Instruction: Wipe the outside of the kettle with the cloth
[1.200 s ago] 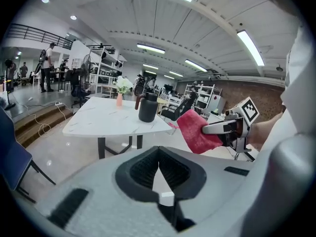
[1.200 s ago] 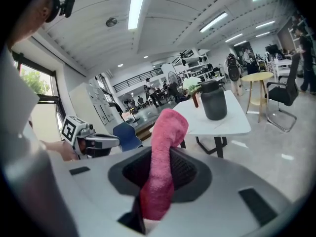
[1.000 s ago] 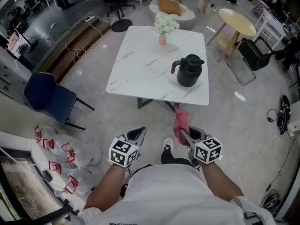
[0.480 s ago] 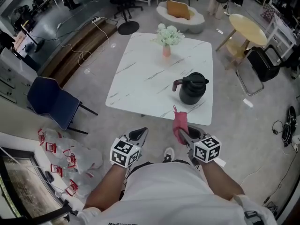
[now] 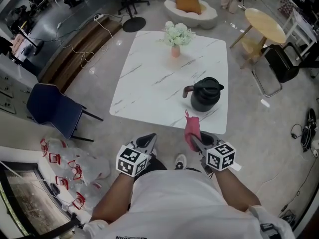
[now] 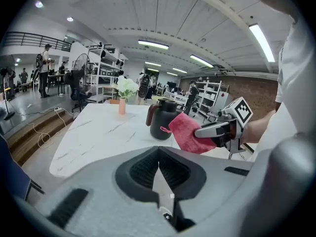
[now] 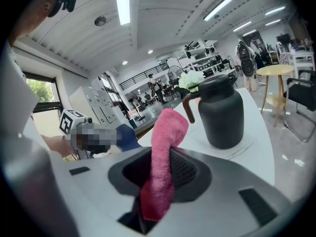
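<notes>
the white marble-veined square tabletop lies ahead, probably out of reach, so wiping hasn't begun. the smooth matte black kettle with a curved brown handle stands upright near its front edge. the right gripper has its fingers clamped on the fluffy pink terry cloth, its free end up, ready to rub. the left gripper has its fingers pressed together, empty, likely spare to steady the kettle.

The right gripper has its jaws clamped on a pink cloth that stands up between them. At one o'clock, a black kettle sits upright on the white surface, apart from the cloth.
</notes>
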`<state>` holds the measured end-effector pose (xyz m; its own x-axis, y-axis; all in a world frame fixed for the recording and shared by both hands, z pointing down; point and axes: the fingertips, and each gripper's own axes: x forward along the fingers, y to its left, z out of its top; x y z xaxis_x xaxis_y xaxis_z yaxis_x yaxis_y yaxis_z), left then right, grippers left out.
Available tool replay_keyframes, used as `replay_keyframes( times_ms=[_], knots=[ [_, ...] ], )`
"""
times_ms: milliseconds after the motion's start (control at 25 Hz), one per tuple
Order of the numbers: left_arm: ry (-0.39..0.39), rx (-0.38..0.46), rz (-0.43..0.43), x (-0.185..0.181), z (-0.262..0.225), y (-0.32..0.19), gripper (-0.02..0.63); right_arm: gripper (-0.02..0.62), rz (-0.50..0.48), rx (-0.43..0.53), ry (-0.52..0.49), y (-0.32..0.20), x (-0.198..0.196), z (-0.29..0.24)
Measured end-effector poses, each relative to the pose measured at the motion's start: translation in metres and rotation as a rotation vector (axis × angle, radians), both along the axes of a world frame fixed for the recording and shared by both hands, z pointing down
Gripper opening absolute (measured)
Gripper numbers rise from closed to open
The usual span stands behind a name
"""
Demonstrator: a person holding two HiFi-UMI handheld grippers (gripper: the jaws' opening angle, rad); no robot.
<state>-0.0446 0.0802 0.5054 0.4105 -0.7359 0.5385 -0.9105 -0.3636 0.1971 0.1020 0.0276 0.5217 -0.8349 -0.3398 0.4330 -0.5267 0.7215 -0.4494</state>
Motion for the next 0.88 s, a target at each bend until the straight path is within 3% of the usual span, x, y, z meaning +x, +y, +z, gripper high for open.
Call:
replay_keyframes(
  times_ms=[280, 480, 880],
  knots=[
    [0.026, 0.003, 0.123, -0.011, 0.001, -0.041, 0.0, 0.098, 0.089, -0.001, 0.024, -0.021, -0.017, -0.002],
    [0.031, 0.05, 0.229, -0.036, -0.018, -0.091, 0.0, 0.098, 0.165, 0.005, 0.045, -0.04, -0.042, -0.009],
    [0.046, 0.097, 0.46, -0.063, -0.022, -0.154, 0.035, 0.098, 0.412, 0.035, 0.059, -0.07, -0.06, -0.019]
  ],
)
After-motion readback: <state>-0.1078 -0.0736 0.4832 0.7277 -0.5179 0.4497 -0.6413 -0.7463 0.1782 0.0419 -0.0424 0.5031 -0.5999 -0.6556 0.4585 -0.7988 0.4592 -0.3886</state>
